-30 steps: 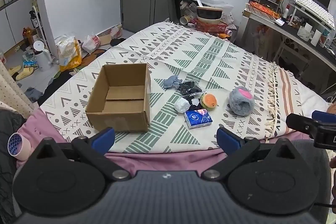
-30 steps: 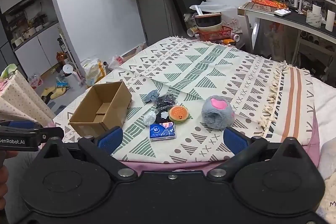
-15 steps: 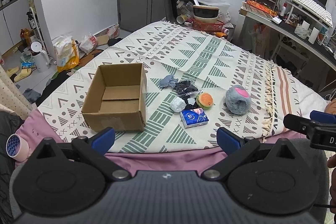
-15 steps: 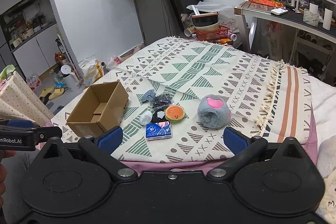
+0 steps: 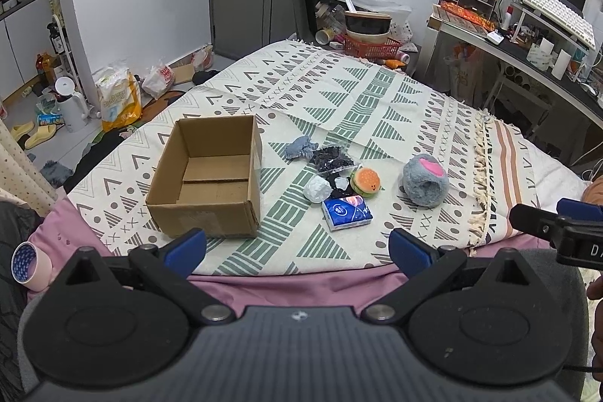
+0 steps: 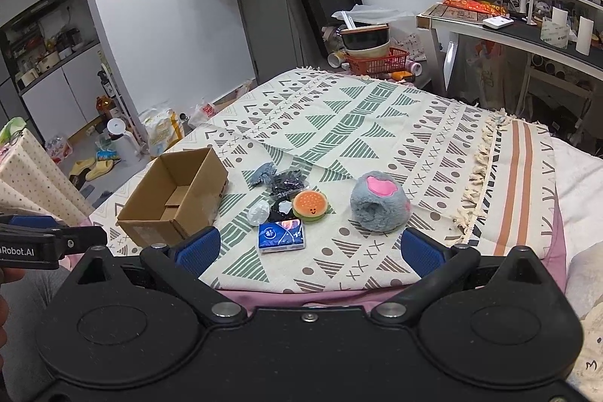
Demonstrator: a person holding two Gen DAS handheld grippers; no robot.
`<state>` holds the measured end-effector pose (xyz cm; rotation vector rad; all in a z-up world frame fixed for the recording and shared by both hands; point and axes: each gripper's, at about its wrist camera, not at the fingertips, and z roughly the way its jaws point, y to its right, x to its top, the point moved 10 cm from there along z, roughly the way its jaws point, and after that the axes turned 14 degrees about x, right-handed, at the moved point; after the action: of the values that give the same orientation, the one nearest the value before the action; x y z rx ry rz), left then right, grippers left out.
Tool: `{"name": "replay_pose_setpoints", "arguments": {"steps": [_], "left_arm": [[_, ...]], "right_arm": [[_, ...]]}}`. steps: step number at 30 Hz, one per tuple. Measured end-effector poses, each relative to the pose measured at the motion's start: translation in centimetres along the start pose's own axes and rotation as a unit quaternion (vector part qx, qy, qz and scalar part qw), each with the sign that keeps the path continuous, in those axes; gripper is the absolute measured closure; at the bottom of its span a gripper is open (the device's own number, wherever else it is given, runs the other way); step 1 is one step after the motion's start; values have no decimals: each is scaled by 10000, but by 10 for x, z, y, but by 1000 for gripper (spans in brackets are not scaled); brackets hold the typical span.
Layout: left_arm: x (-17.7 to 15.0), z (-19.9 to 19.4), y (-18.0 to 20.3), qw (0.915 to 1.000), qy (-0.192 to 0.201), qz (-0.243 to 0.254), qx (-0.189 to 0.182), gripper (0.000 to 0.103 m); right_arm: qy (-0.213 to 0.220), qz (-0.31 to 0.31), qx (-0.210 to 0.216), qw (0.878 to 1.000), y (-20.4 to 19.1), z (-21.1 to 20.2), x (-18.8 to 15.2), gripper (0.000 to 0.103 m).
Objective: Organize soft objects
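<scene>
Both the left gripper [image 5: 297, 245] and right gripper [image 6: 309, 247] hang spread and empty at bottom of frame. The box [image 5: 211, 176] sits open at centre-left, likely for the toys [image 5: 424, 181] clustered centre-right.

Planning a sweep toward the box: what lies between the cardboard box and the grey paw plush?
In both views: burger plush, tissue pack, white wad, dark packet.

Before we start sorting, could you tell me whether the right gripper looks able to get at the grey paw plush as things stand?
Probably yes: the right gripper is open and empty, and the grey paw plush sits apart from the other items, nothing lying between them on the blanket.
</scene>
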<state>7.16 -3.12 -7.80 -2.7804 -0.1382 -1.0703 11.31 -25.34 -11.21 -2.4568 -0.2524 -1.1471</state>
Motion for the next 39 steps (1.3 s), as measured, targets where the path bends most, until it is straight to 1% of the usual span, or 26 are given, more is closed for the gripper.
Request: {"name": "replay_pose_setpoints", "arguments": {"steps": [12, 17, 22, 25, 33, 39], "left_arm": [[5, -3, -1, 10000, 12, -25, -16, 1], [11, -5, -3, 10000, 27, -80, -6, 1], [8, -7, -8, 9998, 75, -175, -29, 1], [9, -7, -8, 9998, 80, -204, -19, 1], [5, 6, -5, 9997, 39, -245, -73, 1], [2, 23, -9, 9993, -86, -330, -181, 1]], "right_arm": [[15, -15, 18, 10000, -1, -2, -2, 0], [18, -1, 39, 10000, -2, -2, -3, 0], [7, 5, 138, 9999, -5, -1, -3, 0], [-8, -19, 129, 9999, -7, 0, -4, 0], [-47, 124, 202, 9997, -7, 7, -6, 0], [-87, 173, 126, 9997, -8, 16, -5, 0]]}}
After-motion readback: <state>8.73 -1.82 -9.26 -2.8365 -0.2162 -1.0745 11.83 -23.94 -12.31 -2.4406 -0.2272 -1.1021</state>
